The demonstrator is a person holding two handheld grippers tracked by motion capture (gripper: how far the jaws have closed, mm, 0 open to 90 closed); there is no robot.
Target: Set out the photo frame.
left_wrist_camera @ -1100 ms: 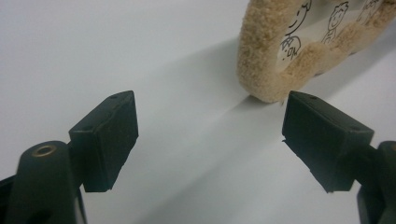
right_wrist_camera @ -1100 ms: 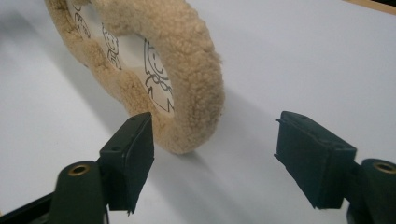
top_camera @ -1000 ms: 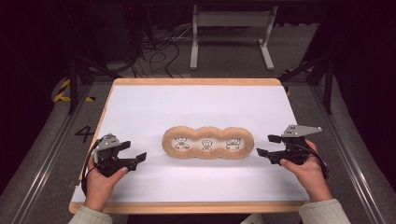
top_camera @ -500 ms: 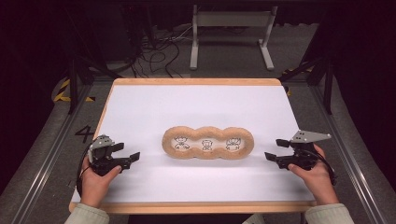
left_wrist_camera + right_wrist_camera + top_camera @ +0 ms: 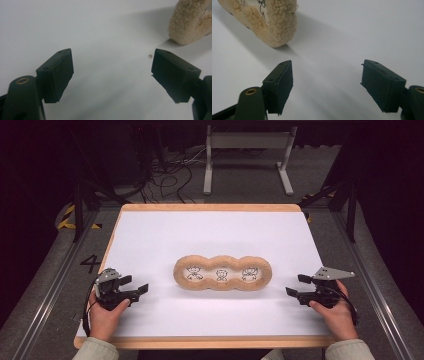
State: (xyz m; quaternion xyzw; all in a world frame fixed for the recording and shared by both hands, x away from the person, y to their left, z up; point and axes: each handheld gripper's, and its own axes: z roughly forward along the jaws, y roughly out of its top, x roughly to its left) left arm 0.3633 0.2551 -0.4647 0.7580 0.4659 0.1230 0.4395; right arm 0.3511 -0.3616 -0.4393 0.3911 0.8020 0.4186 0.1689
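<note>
fleecy tan mat (image 5: 223, 273) lies on white table (image 5: 200, 232), dark room behind.

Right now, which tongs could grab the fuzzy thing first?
Probably the right tongs: open, and the fuzzy pad's end looms closer in the right gripper view than for the open left tongs.

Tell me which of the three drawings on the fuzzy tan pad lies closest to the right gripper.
The drawing at the pad's right end; the other two sit in its middle and left lobes, farther from the right gripper.
</note>
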